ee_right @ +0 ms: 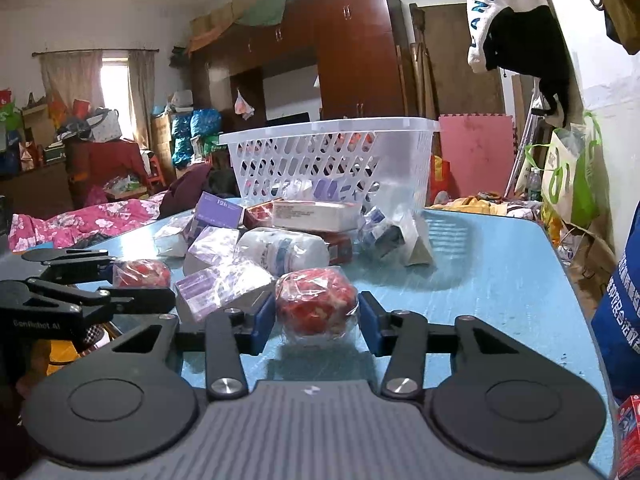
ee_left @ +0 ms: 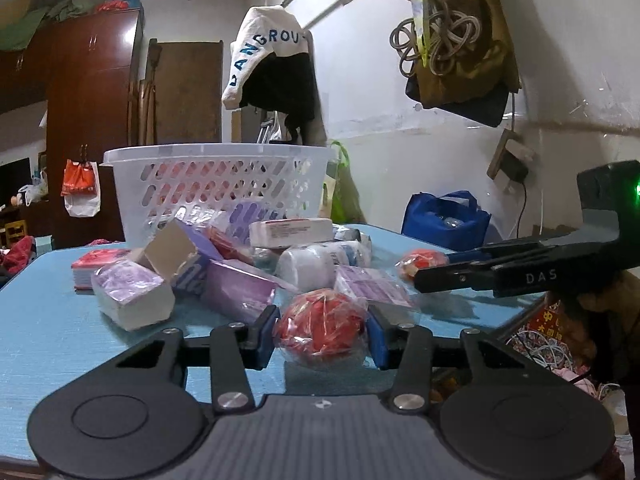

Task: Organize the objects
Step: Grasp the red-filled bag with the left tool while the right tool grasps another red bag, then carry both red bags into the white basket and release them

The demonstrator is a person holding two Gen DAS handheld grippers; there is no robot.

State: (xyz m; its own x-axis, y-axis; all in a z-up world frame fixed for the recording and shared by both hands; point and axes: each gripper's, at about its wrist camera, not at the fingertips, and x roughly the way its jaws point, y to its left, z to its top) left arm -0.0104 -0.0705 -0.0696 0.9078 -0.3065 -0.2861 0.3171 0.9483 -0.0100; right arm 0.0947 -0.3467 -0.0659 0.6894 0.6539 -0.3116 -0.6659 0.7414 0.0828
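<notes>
A red ball wrapped in clear plastic rests on the blue table, and my left gripper is shut on it, blue pads against both sides. A second wrapped red ball sits in my right gripper, pads touching its wrap. Each gripper shows in the other's view: the right gripper around its ball, the left gripper around its ball. Behind them lies a pile of purple tissue packs, boxes and a white roll. A white slotted basket stands at the table's far end.
A blue bag stands off the table's right side, with a red box below it. Clothes hang over the far end. Bare tabletop stretches right of the pile. Room clutter and a bed lie to the left.
</notes>
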